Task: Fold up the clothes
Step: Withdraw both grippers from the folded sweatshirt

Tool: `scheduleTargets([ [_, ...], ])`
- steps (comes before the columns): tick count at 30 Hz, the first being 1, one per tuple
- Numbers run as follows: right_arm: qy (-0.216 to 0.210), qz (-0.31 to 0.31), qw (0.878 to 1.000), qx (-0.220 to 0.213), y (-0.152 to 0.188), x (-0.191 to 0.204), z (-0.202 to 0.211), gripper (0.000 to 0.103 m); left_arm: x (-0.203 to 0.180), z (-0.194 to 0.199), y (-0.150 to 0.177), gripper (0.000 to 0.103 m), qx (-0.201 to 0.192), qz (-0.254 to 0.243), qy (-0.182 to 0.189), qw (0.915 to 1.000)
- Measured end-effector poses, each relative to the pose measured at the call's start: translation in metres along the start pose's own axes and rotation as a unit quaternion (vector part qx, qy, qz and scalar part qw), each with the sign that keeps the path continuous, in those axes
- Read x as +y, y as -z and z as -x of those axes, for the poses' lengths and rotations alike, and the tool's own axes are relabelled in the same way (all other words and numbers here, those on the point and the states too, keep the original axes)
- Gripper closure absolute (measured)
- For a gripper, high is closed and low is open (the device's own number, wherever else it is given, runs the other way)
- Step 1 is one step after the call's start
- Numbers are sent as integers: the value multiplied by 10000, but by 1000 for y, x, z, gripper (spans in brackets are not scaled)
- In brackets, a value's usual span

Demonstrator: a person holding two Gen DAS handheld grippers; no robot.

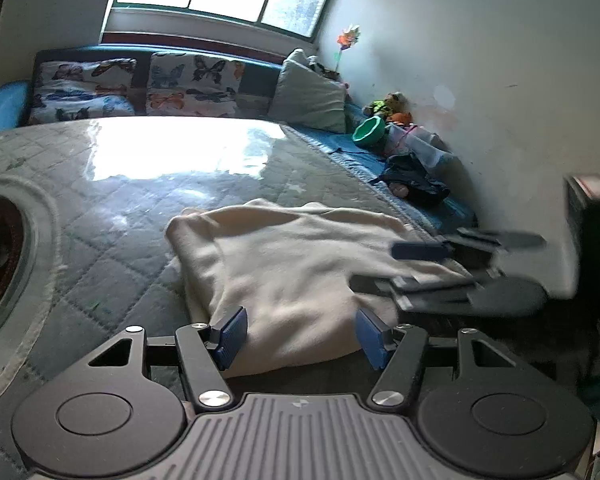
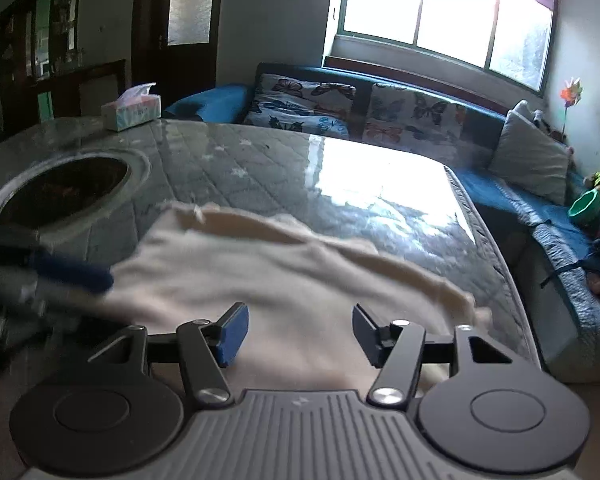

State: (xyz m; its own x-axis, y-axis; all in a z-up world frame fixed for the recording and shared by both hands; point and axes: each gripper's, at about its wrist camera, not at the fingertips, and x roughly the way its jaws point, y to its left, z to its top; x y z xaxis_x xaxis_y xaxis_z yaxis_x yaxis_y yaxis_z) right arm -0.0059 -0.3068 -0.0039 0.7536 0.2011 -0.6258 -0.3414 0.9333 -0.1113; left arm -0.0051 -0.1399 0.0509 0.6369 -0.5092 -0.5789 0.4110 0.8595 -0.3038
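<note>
One cream cloth (image 1: 284, 264) lies flat on the table, near the edge closest to the cameras. It looks soft and a bit wrinkled, and one layer seems to lie over another. I cannot tell what kind of clothing it is.

Both tongs are over the cloth. The left gripper (image 1: 300, 338) has its two blue pads spread wide, with nothing between them. The near edge of the cloth shows in the gap. The right gripper (image 2: 298, 334) is spread wide too, and only cloth shows under it. From the left wrist view, the right gripper comes in from the right side and looks blurry, low over the right part of the cloth. From the right wrist view, the left gripper is a blurry blue shape at the left edge of the cloth.

The table (image 2: 260, 168) has a gray quilted cover with a shiny top, and window light glares on it. A round dark hole (image 2: 64, 190) sits in the table, left of the cloth. A tissue box (image 2: 132, 110) stands at the far left corner. Behind the table is a blue sofa (image 2: 496, 192) with butterfly cushions (image 2: 304, 104), a gray pillow (image 2: 534, 164) and a green bowl (image 2: 586, 206).
</note>
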Motion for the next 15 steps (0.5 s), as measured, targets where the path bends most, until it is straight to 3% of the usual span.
scheduleTargets([
  [8, 184, -217, 9991, -313, 10, 9, 20, 40, 8, -1, 5, 41, 17, 156, -253, 9996],
  [15, 175, -10, 9994, -314, 17, 24, 20, 40, 10, 0, 6, 40, 62, 272, -434, 9987],
])
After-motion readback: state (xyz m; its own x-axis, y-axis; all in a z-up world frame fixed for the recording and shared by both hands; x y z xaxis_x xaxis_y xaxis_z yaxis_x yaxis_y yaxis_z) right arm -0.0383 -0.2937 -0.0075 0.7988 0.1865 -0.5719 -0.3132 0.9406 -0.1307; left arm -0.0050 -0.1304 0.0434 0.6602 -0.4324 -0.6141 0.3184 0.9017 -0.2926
